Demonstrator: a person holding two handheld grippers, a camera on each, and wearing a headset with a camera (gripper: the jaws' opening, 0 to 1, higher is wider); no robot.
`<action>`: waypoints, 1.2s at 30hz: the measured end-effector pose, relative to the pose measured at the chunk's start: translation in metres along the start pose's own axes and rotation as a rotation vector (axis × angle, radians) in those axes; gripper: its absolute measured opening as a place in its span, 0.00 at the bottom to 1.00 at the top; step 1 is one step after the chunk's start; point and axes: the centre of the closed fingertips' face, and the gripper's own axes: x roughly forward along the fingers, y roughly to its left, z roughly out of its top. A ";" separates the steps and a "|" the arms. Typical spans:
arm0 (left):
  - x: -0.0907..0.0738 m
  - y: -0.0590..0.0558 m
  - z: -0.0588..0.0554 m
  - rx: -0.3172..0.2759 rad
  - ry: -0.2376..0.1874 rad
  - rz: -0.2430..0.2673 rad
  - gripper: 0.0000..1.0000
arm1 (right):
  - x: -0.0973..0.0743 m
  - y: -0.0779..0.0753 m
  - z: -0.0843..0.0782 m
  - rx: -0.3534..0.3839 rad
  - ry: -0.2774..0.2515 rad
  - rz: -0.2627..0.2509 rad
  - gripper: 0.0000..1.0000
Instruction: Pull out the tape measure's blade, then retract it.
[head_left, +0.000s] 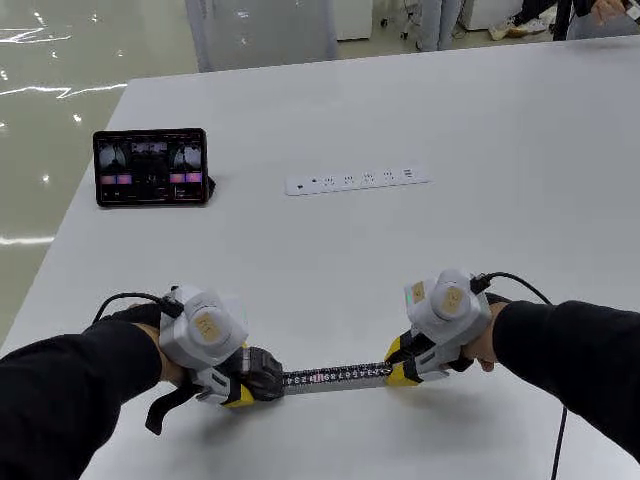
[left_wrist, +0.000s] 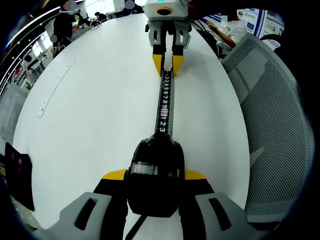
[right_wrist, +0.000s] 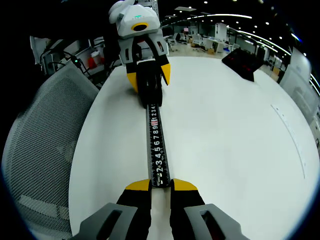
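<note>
1. Left gripper (head_left: 243, 388) at far left, clamped across the tape measure's black case (head_left: 262, 373), yellow tips pressed to both flanks, low over the white table (head_left: 420, 130) near its front edge.
2. Between the 2 grippers, blade (head_left: 335, 377) drawn out flat along the tabletop, numerals up. Long axis straight left to right across the head view, and dead ahead in each gripper view.
3. Right gripper (head_left: 402, 362) at far right, jaws closed together on the blade's free end, pinching the strip just beyond the lowest numerals.
4. Facing each other along 1 line: case directly left of the right gripper, free end directly right of the case, nothing between but blade.
5. Judged as the pull-out stage, retraction not yet done. Likely next: walking the right gripper back leftward along that same axis toward the case, keeping the strip straight. Sideways drift liable to twist or kink it; a sudden release liable to whip the blade home.
6. Well behind the work, left to right: dark tablet (head_left: 150, 166) propped upright, white power strip (head_left: 357, 181) lying flat.
</note>
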 end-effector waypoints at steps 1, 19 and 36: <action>0.000 0.000 0.000 0.001 0.000 0.000 0.34 | 0.000 0.000 0.000 0.000 0.001 0.000 0.10; 0.001 0.000 0.001 -0.001 -0.005 -0.013 0.34 | -0.011 -0.004 -0.013 0.025 -0.007 -0.011 0.10; 0.002 0.000 0.001 0.003 -0.002 -0.019 0.34 | -0.021 -0.005 -0.028 0.035 0.009 -0.030 0.10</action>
